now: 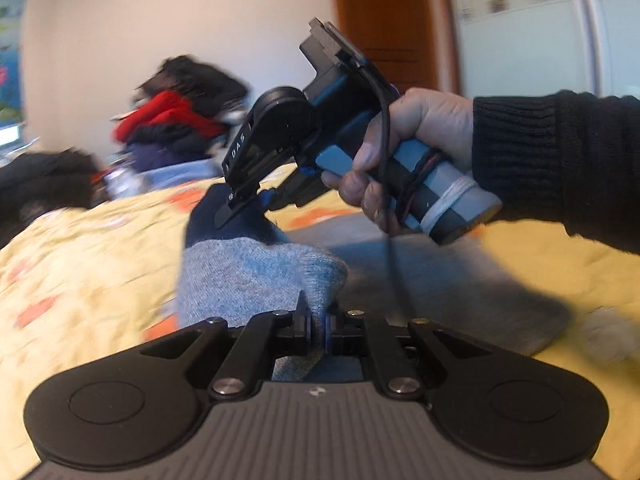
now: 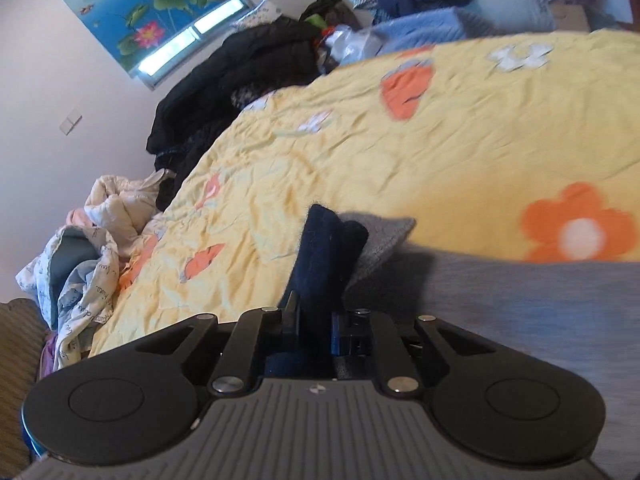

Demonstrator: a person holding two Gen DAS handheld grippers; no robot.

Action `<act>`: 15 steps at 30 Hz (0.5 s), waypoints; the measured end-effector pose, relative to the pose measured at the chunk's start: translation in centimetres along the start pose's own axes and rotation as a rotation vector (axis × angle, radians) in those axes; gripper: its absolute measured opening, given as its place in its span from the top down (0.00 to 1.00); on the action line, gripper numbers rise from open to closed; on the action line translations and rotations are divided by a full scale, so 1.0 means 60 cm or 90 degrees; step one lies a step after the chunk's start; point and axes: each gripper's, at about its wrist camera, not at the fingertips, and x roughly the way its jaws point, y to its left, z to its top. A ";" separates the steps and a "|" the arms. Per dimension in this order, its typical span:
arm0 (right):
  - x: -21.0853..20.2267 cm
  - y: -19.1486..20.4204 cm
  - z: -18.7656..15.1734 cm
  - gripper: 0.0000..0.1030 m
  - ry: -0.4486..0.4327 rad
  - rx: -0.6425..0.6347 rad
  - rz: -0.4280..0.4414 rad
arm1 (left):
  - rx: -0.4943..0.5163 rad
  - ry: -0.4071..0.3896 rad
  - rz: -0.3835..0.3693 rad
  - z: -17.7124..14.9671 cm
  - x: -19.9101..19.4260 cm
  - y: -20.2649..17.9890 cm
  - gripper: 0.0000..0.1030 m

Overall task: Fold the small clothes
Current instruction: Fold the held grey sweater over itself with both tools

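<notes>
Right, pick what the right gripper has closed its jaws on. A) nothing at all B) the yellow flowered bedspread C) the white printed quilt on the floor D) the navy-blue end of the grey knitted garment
D: the right gripper is shut on the navy-blue end of the grey knitted garment, lifted off the yellow flowered bedspread.

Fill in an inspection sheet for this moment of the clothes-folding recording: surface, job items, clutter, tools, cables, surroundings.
Surface: bed under a yellow quilt with orange and white flowers, wrinkled.
Job's things: grey knit garment with a navy end, partly lifted off the quilt.
Clutter: piled dark, red and blue clothes at the far edge; pale bedding heap beside the bed.
Tools: left tool shut on the grey part; right tool shut on the navy end, held by a hand in a black sleeve.
Cables: black cable hanging from the right tool.
Surroundings: lotus-print blind, wooden door, white walls.
</notes>
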 end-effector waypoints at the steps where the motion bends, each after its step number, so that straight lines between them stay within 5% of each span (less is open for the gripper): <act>1: -0.029 -0.016 0.002 0.80 -0.007 -0.001 -0.012 | 0.005 -0.003 -0.019 0.006 0.002 -0.016 0.94; 8: -0.183 -0.152 -0.024 0.80 -0.042 0.030 -0.110 | 0.061 0.012 -0.150 0.019 0.049 -0.152 0.94; 15: -0.185 -0.240 -0.073 0.78 -0.053 0.098 -0.113 | 0.109 0.070 -0.163 0.007 0.112 -0.217 0.94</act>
